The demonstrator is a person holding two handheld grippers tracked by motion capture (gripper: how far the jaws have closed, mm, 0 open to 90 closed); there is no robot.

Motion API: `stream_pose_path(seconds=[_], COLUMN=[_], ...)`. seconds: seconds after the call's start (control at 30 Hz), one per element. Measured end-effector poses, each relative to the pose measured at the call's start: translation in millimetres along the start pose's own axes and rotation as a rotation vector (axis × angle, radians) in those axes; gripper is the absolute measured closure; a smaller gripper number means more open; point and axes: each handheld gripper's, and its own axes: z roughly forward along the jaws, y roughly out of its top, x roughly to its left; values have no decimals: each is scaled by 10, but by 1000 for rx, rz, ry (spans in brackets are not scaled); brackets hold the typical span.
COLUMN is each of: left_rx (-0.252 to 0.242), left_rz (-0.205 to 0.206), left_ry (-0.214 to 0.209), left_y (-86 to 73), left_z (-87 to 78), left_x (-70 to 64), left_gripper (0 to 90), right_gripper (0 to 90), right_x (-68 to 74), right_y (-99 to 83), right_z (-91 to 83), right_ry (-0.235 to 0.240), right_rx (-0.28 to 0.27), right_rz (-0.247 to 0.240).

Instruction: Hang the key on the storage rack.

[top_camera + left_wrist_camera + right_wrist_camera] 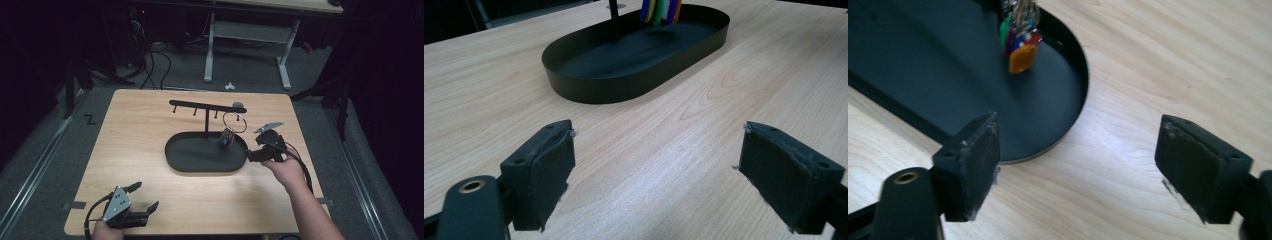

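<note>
My right tool (pixel 261 148) hangs just off the right end of the black tray (pixel 190 165), its jaws spread wide with nothing between them. Ahead of it and a little to its left, the bunch of keys (pixel 227 137) with coloured tags dangles from a ring (pixel 234 121) on the right end of the rack bar (pixel 200 106), over the tray. The bunch hangs upright, its long axis running down from the ring. My left tool (pixel 142 197), also open and empty, sits at the near left corner of the worktop (pixel 135 120), well apart from the tray. I judge the right tool far nearer to the keys.
</note>
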Motion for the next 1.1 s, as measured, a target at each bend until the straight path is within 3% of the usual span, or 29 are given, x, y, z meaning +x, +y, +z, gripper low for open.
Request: stream_pose_path(seconds=[0.37, 0.5, 0.57, 0.6, 0.7, 0.73, 0.87, 1.1], left_rx=[1, -3, -3, -2, 3, 7, 9, 5], left_rz=[2, 5, 9, 6, 3, 10, 19, 13], left_ry=[-14, -19, -24, -26, -34, -35, -30, -20], left_y=[6, 18, 25, 26, 21, 20, 25, 23], left_z=[31, 44, 59, 77, 96, 105, 106, 72], left_x=[-26, -26, -22, -20, -32, -43, -53, -31], left_gripper=[150, 150, 151, 150, 150, 151, 150, 151], right_gripper=[167, 166, 164, 161, 144, 150, 149, 149], right_x=[38, 94, 141, 199, 194, 172, 136, 145], right_y=[-707, -1002, -1168, -1354, -1366, -1387, -1403, -1405], right_z=[180, 237, 239, 227, 189, 187, 219, 254], right_ry=[129, 145, 154, 175, 167, 111, 118, 109], right_rx=[-139, -175, -225, -268, -232, -252, -246, -236], right_rz=[137, 182, 220, 231, 204, 187, 222, 209])
